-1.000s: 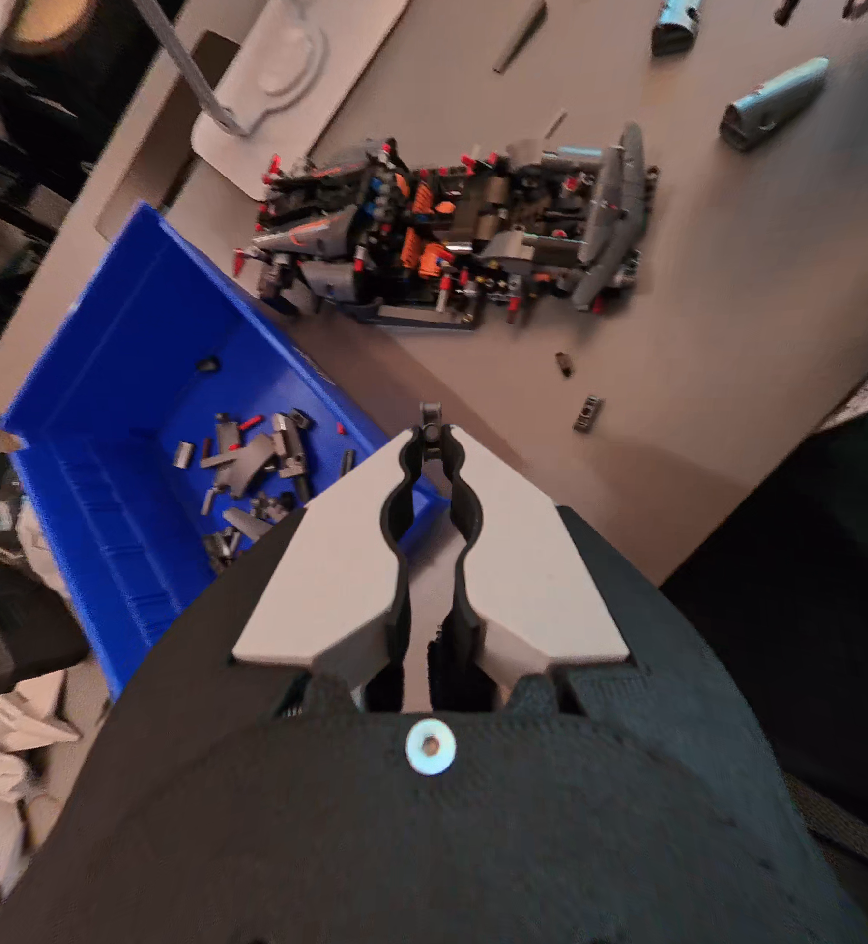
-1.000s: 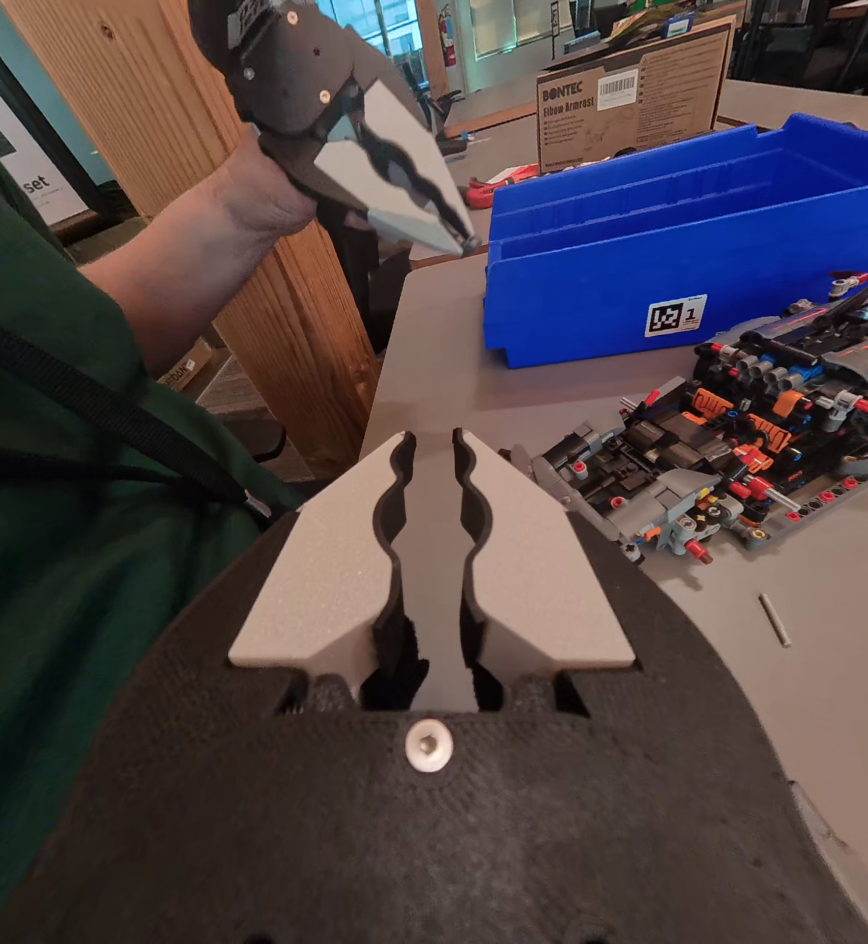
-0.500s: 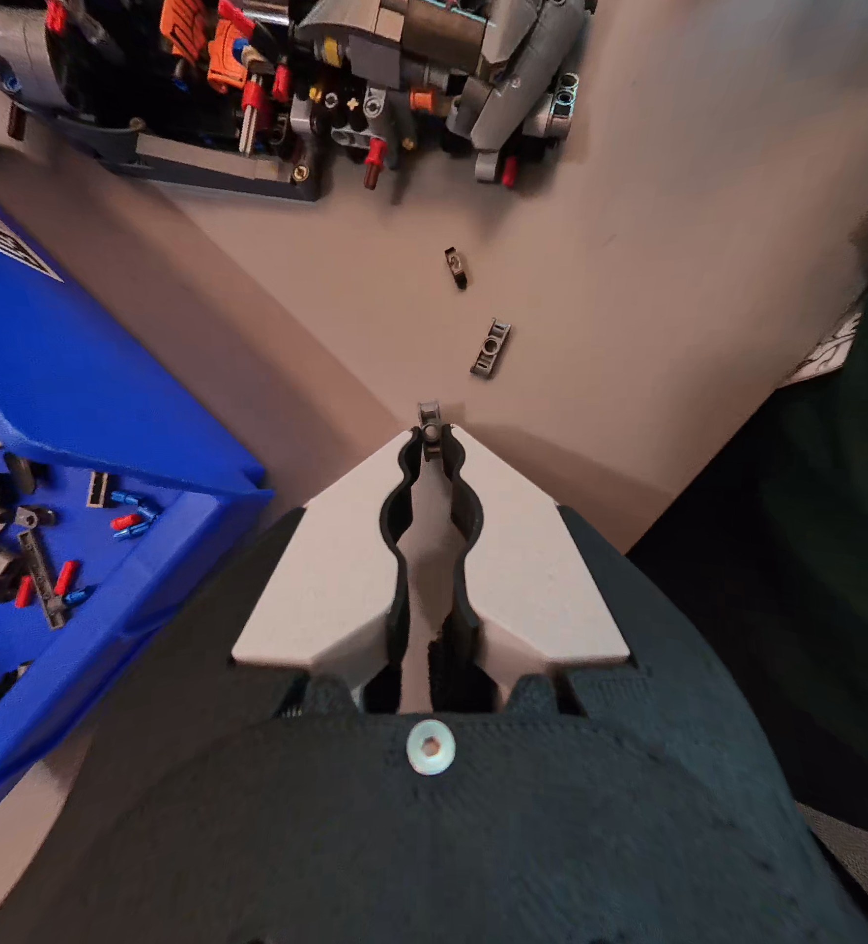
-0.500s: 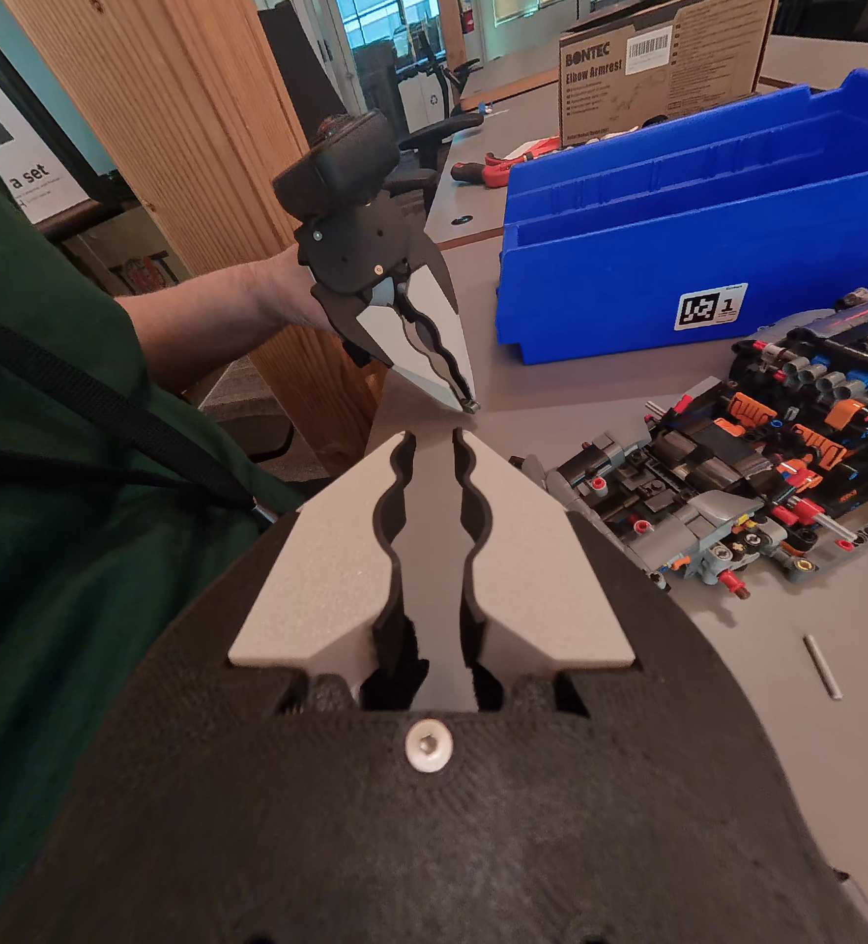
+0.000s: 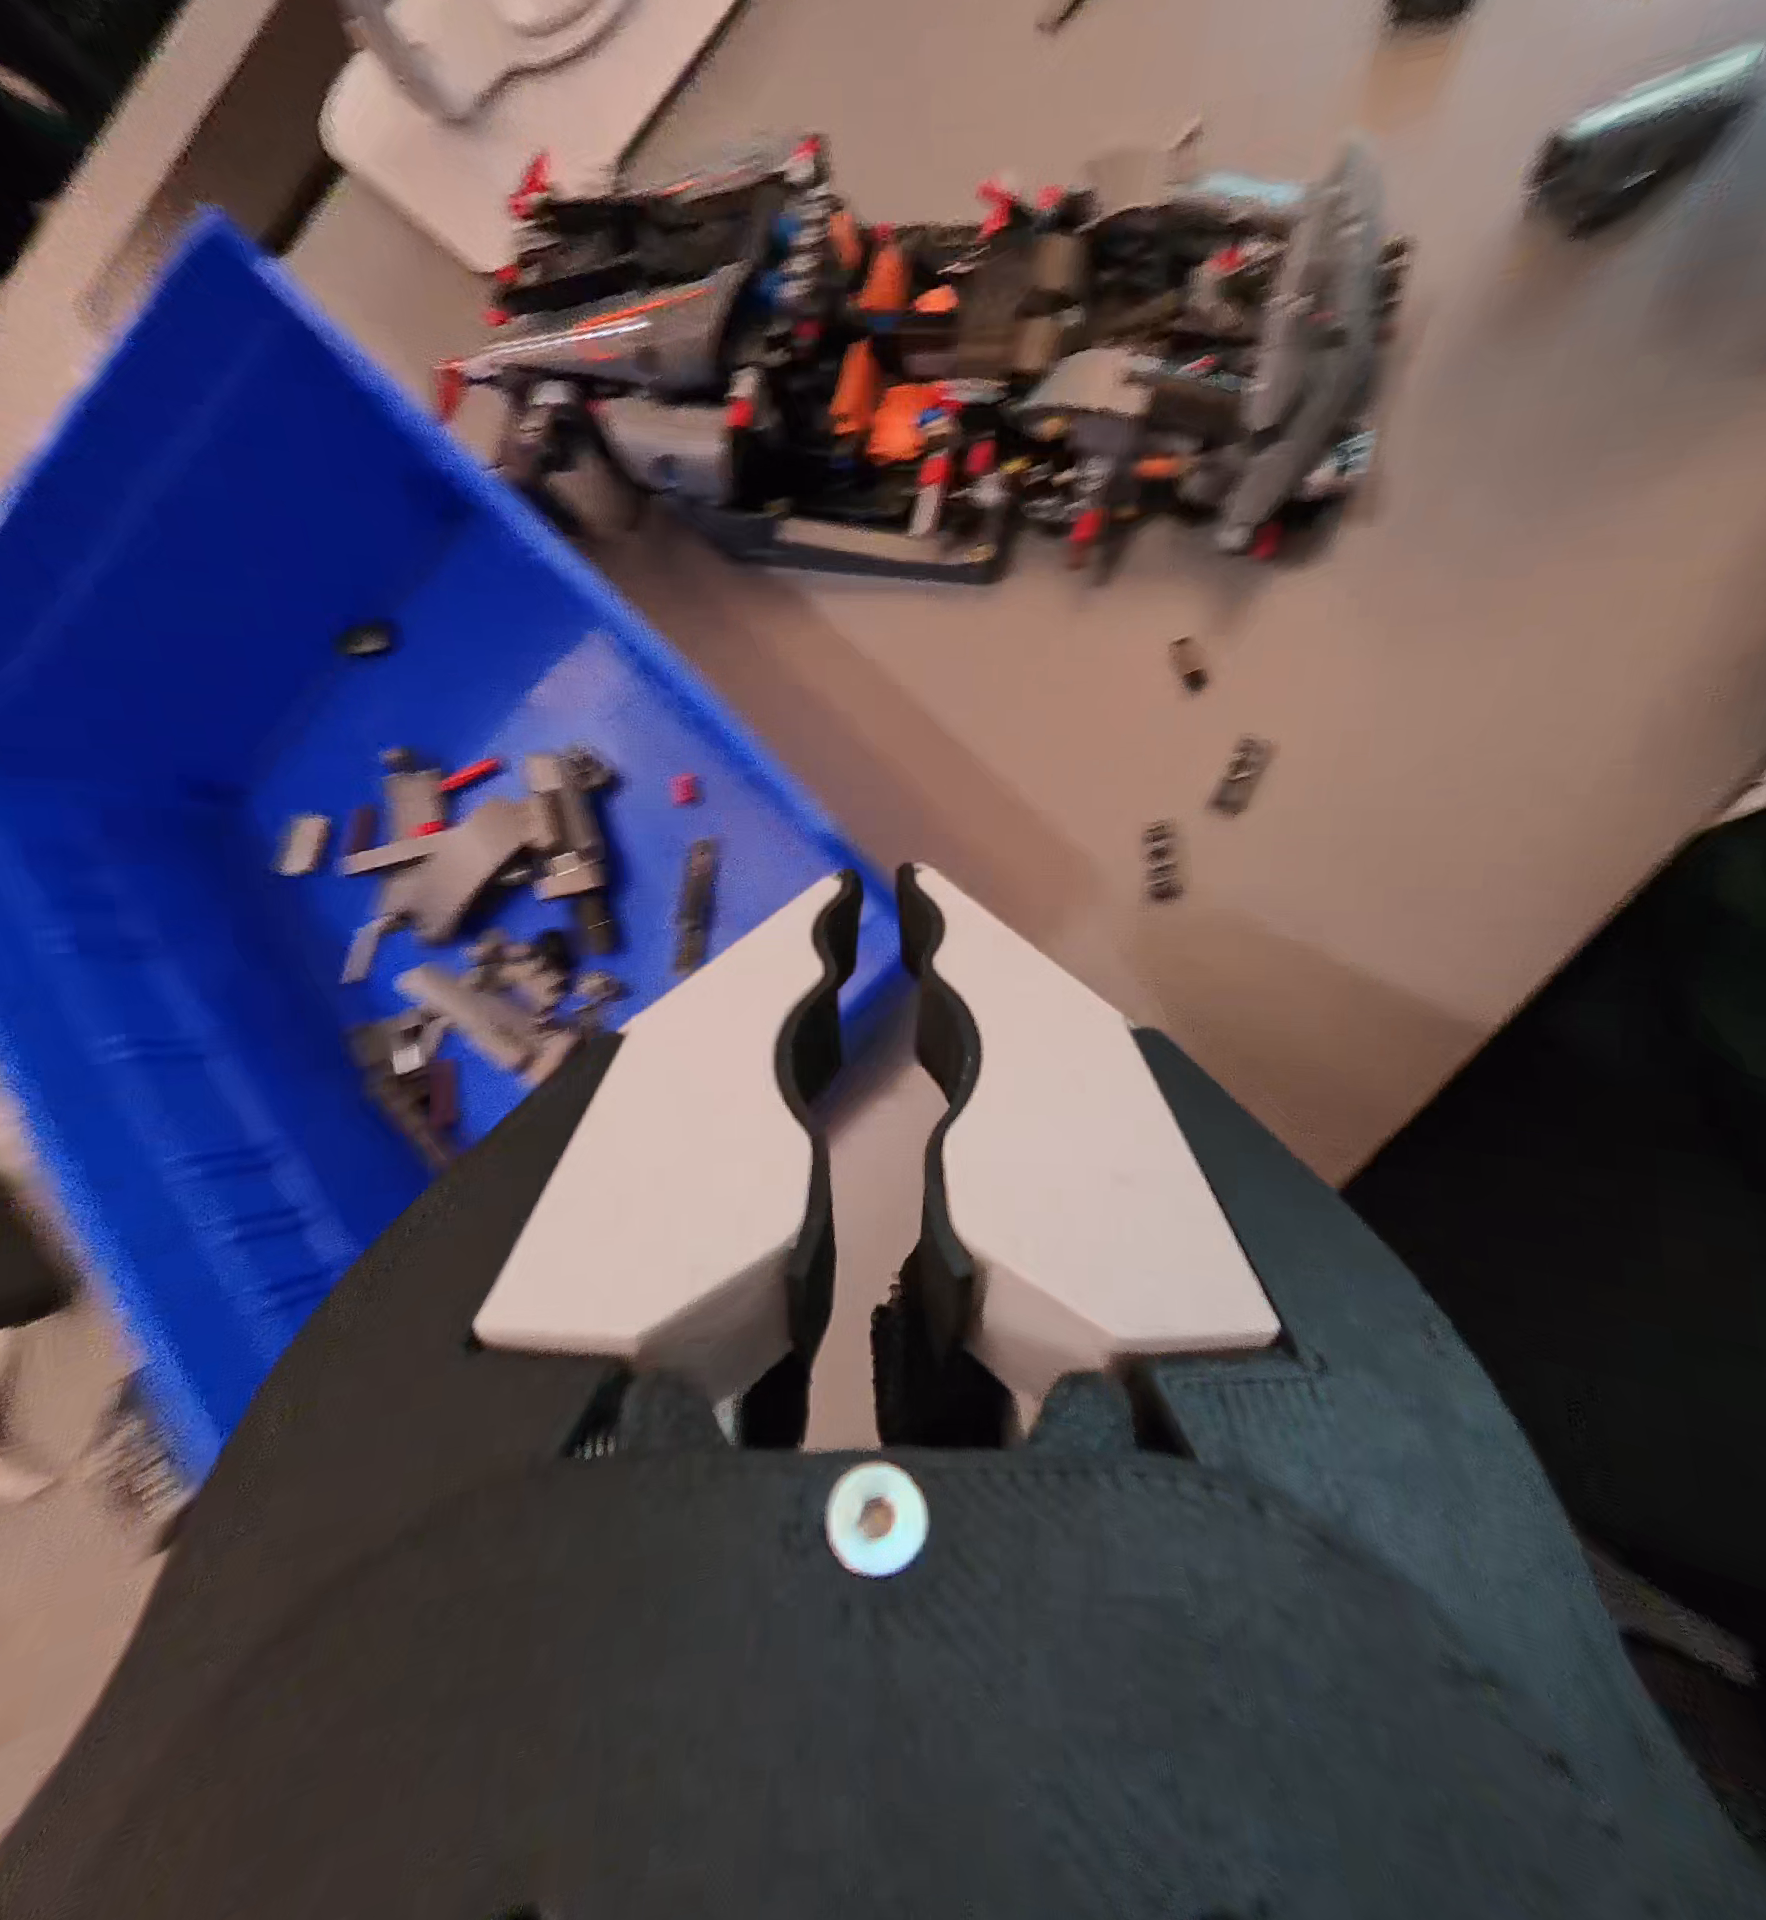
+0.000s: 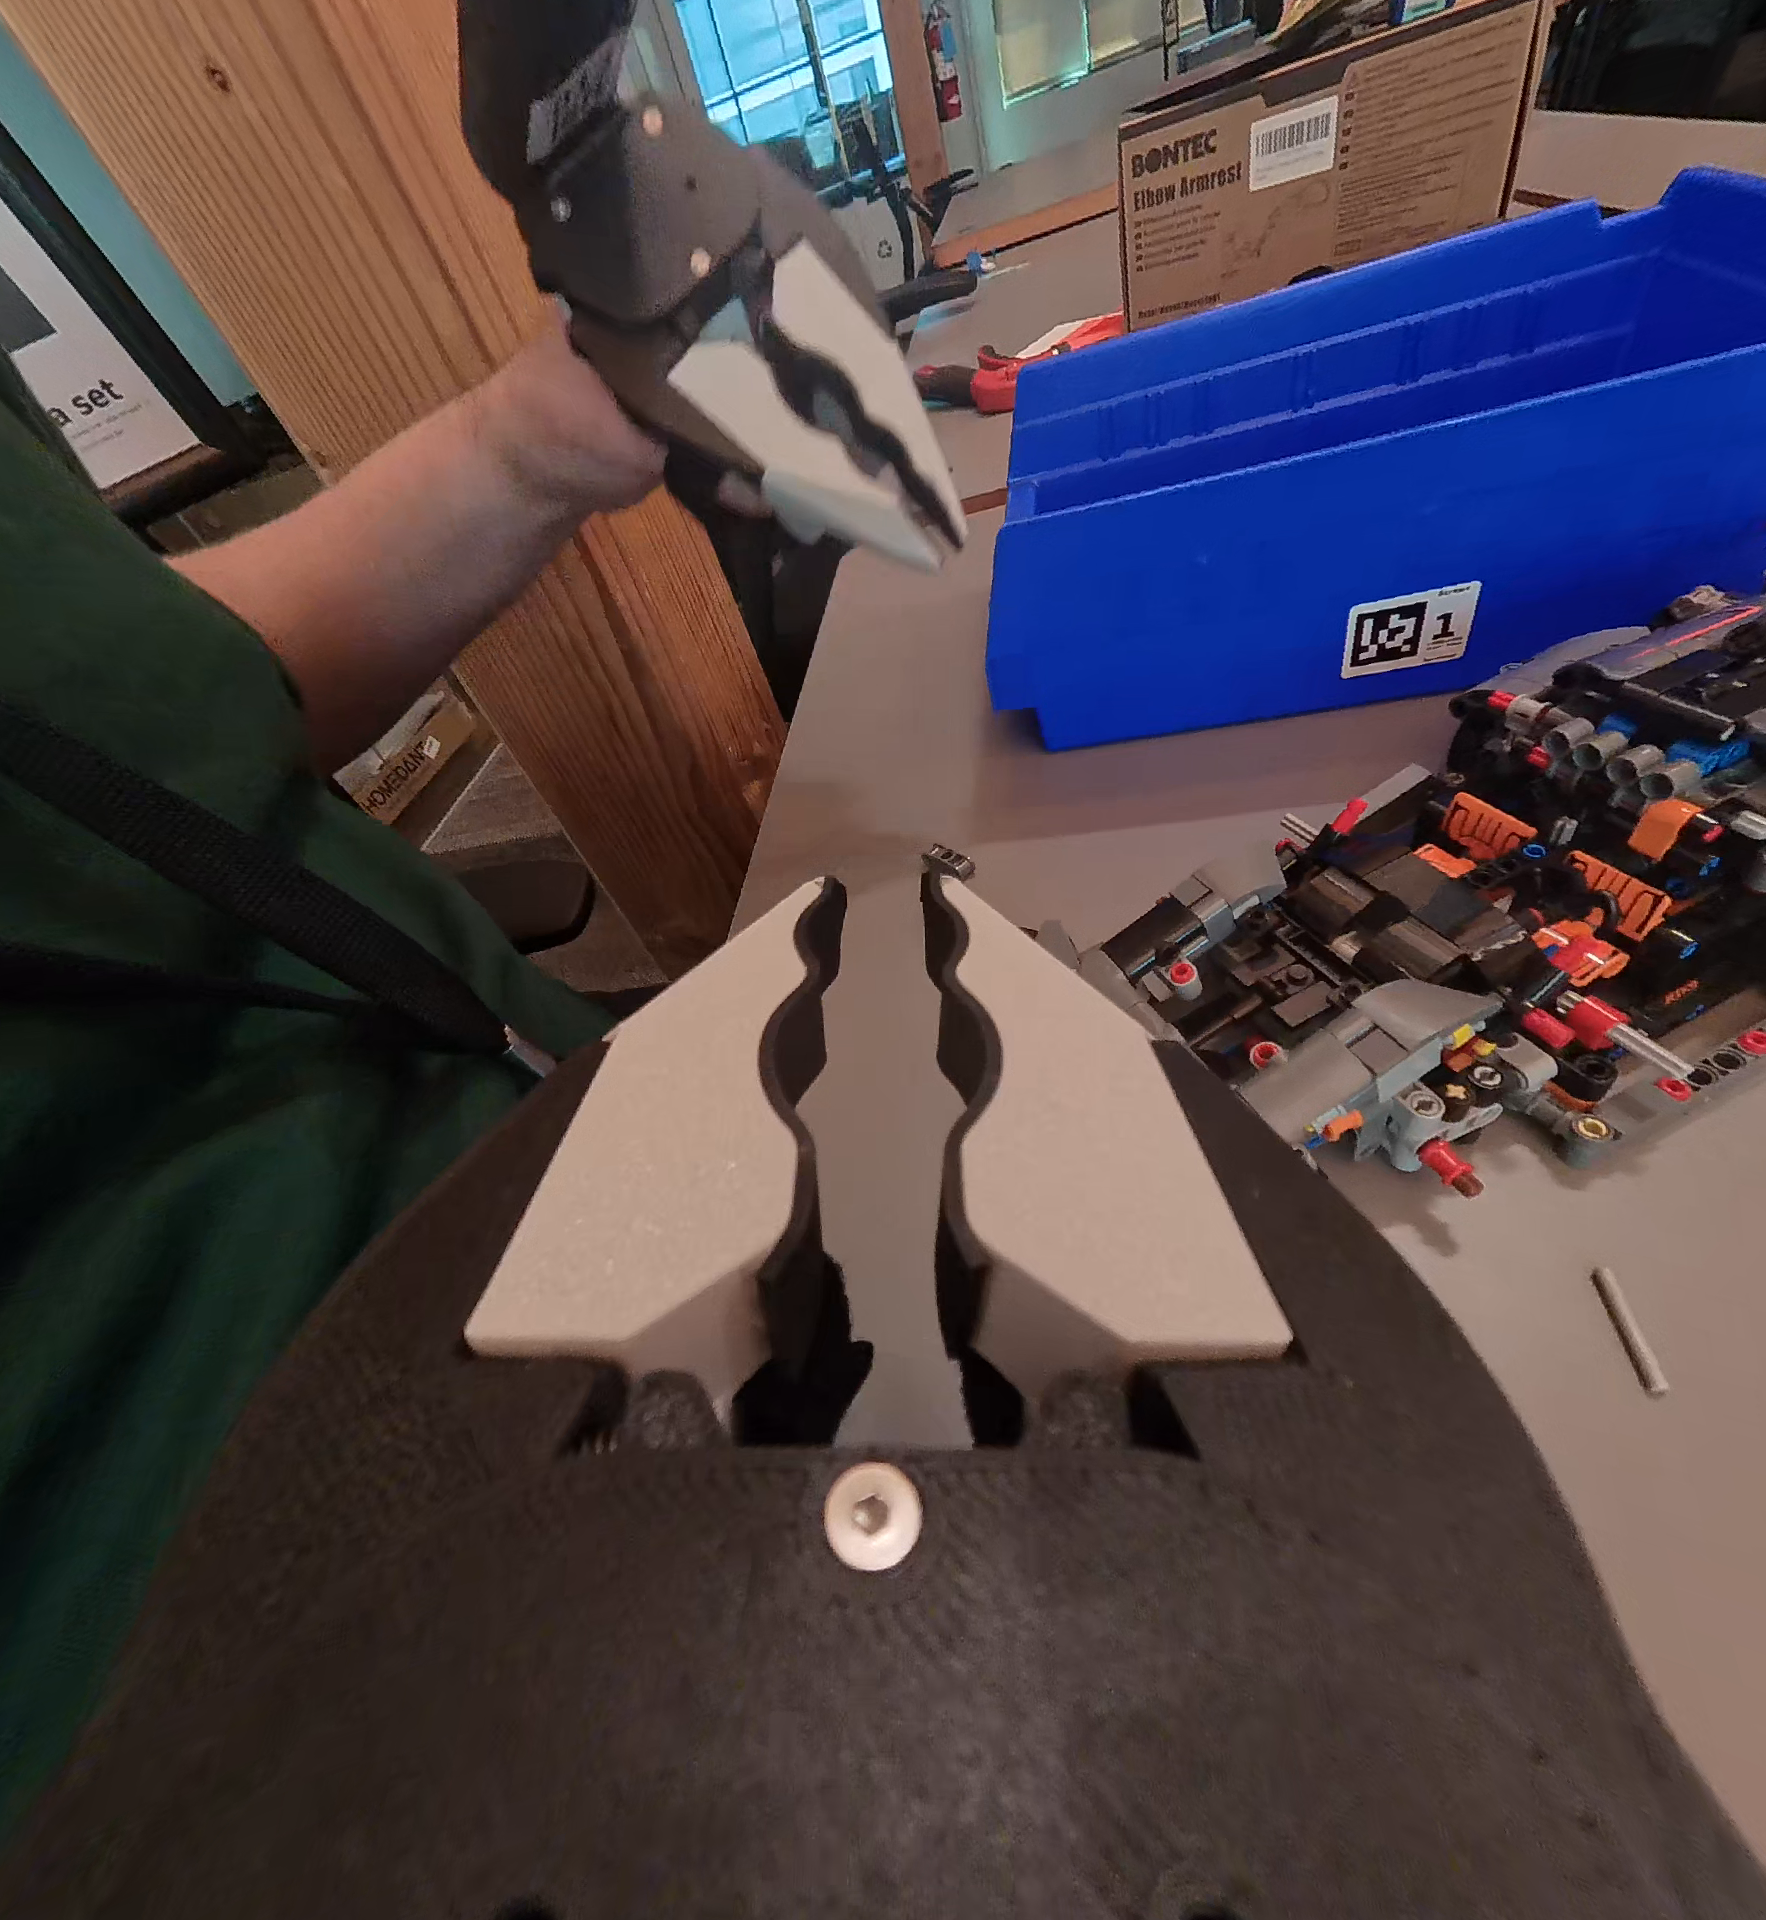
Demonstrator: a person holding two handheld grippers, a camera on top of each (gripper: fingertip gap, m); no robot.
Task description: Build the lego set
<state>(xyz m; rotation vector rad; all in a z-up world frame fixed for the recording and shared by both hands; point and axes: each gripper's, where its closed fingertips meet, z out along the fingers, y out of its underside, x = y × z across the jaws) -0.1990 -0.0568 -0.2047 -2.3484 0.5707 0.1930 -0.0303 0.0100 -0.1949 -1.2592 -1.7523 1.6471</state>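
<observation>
The half-built lego car (image 5: 962, 364) lies on the grey table, and also shows in the right wrist view (image 6: 1481, 956). My left gripper (image 5: 879, 878) is open a little and empty, held above the near corner of the blue bin (image 5: 183, 468) of loose pieces. It appears raised in the right wrist view (image 6: 936, 540). Three small dark pieces (image 5: 1159, 857) lie on the table near the front edge. One small dark piece (image 6: 946, 860) lies just past my right gripper (image 6: 879, 883), which is open and empty, low over the table corner.
A thin grey axle (image 6: 1627, 1345) lies on the table at the right. A cardboard box (image 6: 1326, 135) stands behind the bin (image 6: 1378, 520). A wooden post (image 6: 391, 260) stands left of the table. A grey curved part (image 5: 1637, 135) lies far right.
My left gripper was shut on a small dark piece and went down to the table. It has now opened, left the piece there and lifted back over the bin. The right gripper barely moved.
</observation>
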